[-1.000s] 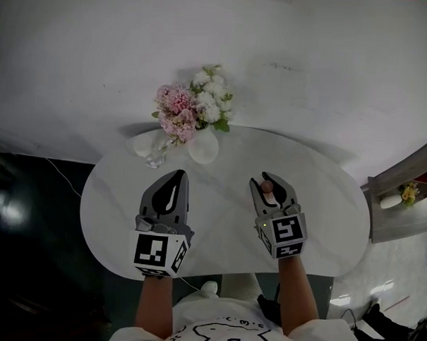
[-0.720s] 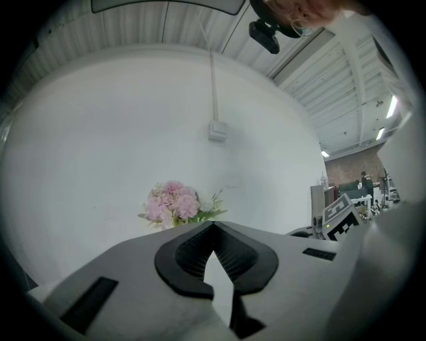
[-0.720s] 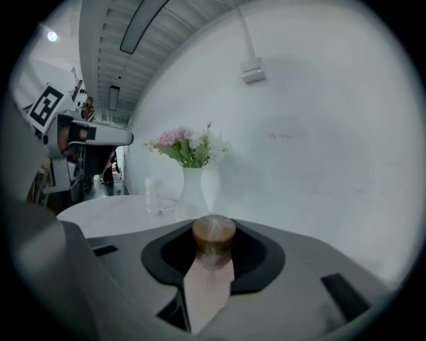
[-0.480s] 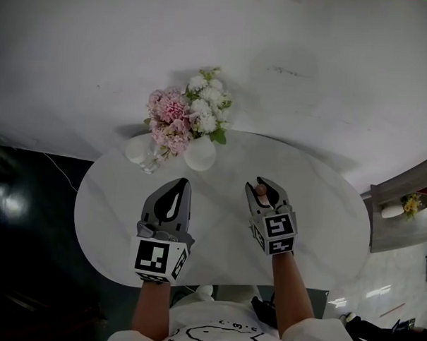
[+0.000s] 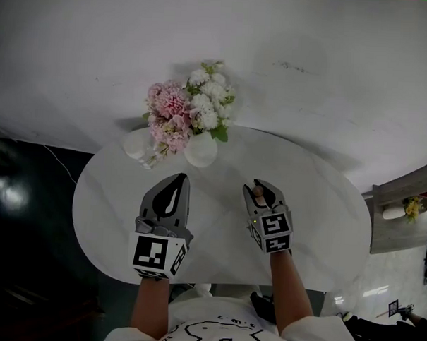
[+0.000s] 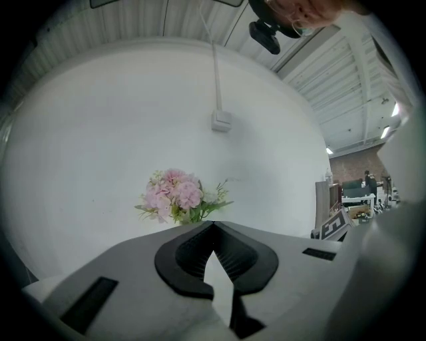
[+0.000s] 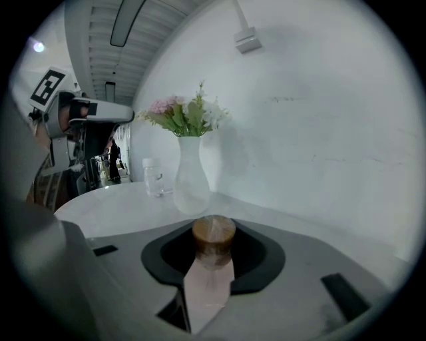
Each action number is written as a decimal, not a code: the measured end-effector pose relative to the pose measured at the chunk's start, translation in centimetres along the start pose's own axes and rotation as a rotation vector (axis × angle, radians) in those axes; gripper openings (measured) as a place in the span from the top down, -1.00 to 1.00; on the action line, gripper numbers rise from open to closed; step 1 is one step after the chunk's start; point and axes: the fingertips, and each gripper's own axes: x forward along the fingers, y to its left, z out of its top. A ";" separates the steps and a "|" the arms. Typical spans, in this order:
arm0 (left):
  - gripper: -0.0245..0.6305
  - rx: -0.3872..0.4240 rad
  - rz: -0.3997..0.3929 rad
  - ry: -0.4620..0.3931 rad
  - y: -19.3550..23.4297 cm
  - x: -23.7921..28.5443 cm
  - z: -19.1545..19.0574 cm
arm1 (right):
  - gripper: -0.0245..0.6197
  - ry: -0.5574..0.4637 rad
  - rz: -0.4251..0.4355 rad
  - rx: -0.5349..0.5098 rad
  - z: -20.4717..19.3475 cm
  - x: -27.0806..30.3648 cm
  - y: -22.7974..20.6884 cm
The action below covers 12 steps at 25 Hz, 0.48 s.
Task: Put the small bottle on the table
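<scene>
gripping the small bottle [image 7: 213,241] upright in the right hand-held gripper [image 5: 261,188] over the counter [image 5: 318,206], with the left hand-held gripper [image 5: 178,179] closed and empty beside it.

Vase [image 5: 201,150] at surface [image 5: 318,199] far edge, wall [image 5: 308,100] behind; jar [image 5: 137,145] just left of vase; small bottle [image 7: 213,236] in right gripper [image 5: 262,189], nearer, rightward.

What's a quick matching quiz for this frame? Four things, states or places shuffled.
1. small brown-capped bottle
2. white rounded vase
3. clear white-capped jar
4. left hand-held gripper

A. shut, nothing between its jaws
B. stands beside the vase
C. clamped in the right hand-held gripper
D. holds pink and white flowers

Pairs: 1-C, 2-D, 3-B, 4-A
</scene>
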 end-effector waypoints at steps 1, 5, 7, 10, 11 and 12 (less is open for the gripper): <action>0.92 -0.003 0.002 0.000 0.1 0.0 -0.1 | 0.57 0.004 0.003 0.000 -0.2 0.0 0.2; 0.92 -0.018 0.004 0.003 0.1 0.0 -0.8 | 0.57 0.016 0.010 0.001 -1.0 0.1 0.6; 0.92 -0.015 0.001 0.008 0.0 0.0 -0.8 | 0.57 0.022 0.011 0.003 -1.3 0.1 0.7; 0.92 -0.014 -0.004 0.012 -0.2 0.0 -1.0 | 0.57 0.024 0.007 0.009 -1.6 0.0 0.6; 0.92 -0.012 -0.007 0.013 -0.3 -0.1 -1.0 | 0.57 0.023 0.006 0.011 -1.6 0.0 0.6; 0.92 -0.010 -0.009 0.013 -0.3 -0.1 -0.9 | 0.57 0.020 0.005 0.014 -1.7 0.0 0.6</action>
